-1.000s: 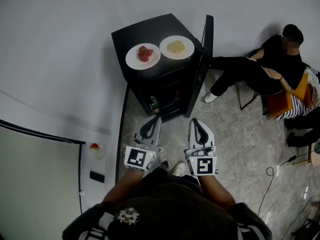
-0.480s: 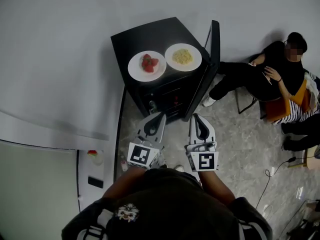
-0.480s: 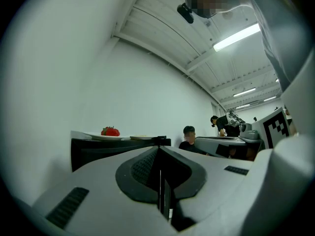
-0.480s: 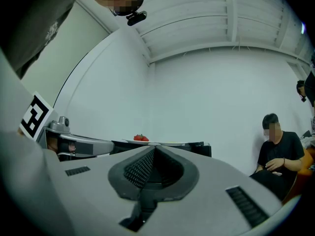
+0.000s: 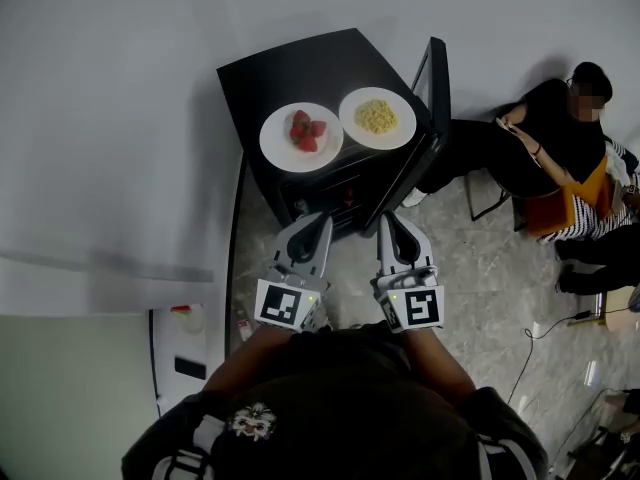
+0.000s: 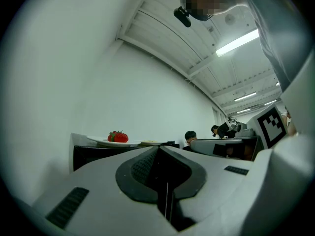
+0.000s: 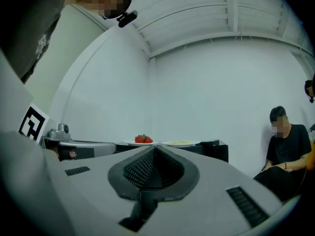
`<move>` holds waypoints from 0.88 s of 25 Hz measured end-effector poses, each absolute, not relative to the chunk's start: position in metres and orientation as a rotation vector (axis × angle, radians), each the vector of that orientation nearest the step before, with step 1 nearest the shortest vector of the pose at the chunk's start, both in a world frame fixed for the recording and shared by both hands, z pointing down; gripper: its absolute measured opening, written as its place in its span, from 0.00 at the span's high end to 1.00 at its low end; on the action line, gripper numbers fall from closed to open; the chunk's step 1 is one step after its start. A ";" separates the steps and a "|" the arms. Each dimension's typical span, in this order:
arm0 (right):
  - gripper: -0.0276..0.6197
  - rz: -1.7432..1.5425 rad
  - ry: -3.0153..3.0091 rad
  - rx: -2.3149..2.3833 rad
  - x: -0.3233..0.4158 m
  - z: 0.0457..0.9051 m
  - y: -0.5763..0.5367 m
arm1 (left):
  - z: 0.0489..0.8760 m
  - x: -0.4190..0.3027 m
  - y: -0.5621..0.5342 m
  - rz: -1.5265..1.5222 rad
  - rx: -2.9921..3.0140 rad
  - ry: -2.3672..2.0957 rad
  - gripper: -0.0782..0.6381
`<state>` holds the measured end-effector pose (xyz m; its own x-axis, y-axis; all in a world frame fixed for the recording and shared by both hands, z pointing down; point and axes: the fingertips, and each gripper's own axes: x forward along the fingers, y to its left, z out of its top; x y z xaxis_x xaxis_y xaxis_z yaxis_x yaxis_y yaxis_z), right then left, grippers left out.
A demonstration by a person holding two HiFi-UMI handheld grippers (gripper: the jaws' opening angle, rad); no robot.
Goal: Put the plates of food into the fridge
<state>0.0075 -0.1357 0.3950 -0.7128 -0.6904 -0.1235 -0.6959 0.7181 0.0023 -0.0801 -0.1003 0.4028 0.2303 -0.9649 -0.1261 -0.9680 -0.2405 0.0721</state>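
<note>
I read left tongs (image 5: 318, 220) and right tongs (image 5: 390, 218) pinched together, empty. Strawberry plate (image 5: 278, 144), noodle plate (image 5: 402, 129) atop fridge (image 5: 290, 68), its door (image 5: 438, 80) open.

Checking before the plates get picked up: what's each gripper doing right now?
Left gripper: shut, holding nothing.
Right gripper: shut, holding nothing.
</note>
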 end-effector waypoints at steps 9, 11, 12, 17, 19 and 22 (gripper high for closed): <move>0.92 0.052 2.849 -1.066 0.008 0.392 -0.158 | 0.396 -0.087 -0.114 0.235 -2.370 1.986 0.86; 0.92 0.019 2.880 -1.000 0.004 0.394 -0.163 | 0.395 -0.085 -0.116 0.240 -2.352 2.007 0.86; 0.92 0.006 2.899 -0.963 0.001 0.396 -0.165 | 0.394 -0.082 -0.116 0.244 -2.343 2.015 0.86; 0.91 -0.082 2.948 -0.863 -0.002 0.401 -0.177 | 0.394 -0.068 -0.118 0.238 -2.334 2.025 0.86; 0.79 -0.182 2.936 -0.820 -0.002 0.403 -0.184 | 0.395 -0.066 -0.119 0.233 -2.331 2.036 0.86; 0.79 -0.366 2.889 -0.817 0.004 0.405 -0.200 | 0.394 -0.063 -0.122 0.231 -2.317 2.041 0.86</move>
<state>0.0042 -0.1998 0.4050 -0.8476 -0.5286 -0.0465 -0.5004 0.8253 -0.2618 -0.0627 -0.1218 0.3938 0.1203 -0.9826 -0.1417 -0.9894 -0.1304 0.0643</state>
